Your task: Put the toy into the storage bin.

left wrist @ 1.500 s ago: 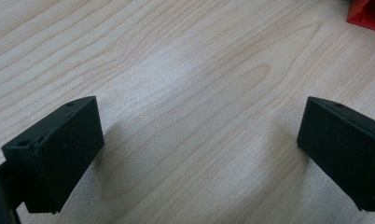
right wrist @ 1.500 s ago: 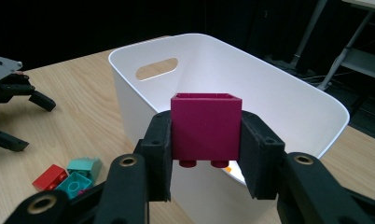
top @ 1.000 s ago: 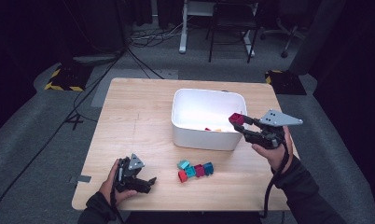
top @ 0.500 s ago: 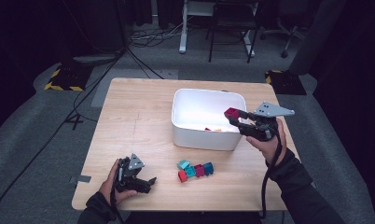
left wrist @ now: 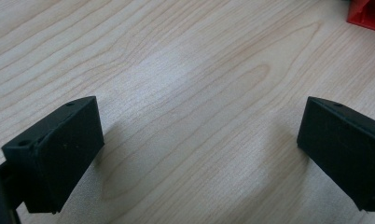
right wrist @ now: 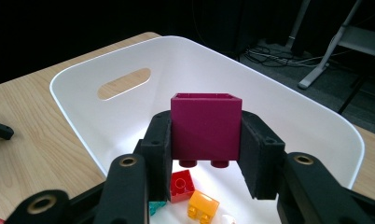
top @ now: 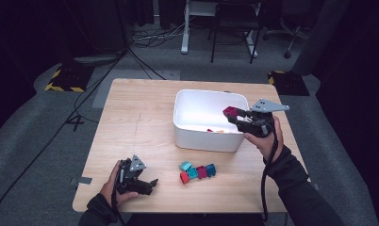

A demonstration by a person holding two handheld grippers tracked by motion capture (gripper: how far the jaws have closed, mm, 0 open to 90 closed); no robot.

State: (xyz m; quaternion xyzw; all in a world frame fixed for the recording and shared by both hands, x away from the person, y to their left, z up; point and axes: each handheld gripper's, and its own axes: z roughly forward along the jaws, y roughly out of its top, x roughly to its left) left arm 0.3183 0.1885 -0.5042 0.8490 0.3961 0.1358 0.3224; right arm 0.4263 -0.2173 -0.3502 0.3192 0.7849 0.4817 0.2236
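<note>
Right claw (right wrist: 205, 154) clamps a magenta brick (right wrist: 206, 126) over the white bin (top: 187, 113).
The left claw (top: 147, 185) rests on the worktop (top: 131, 127), jaws wide apart, near loose bricks (top: 197, 171).

Black gripper (top: 235, 114) (grey triangular plate), trailing cable, dark sleeves.

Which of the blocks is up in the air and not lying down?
The dark magenta block, clamped in the right gripper over the white bin. The other blocks lie on the table or in the bin.
</note>
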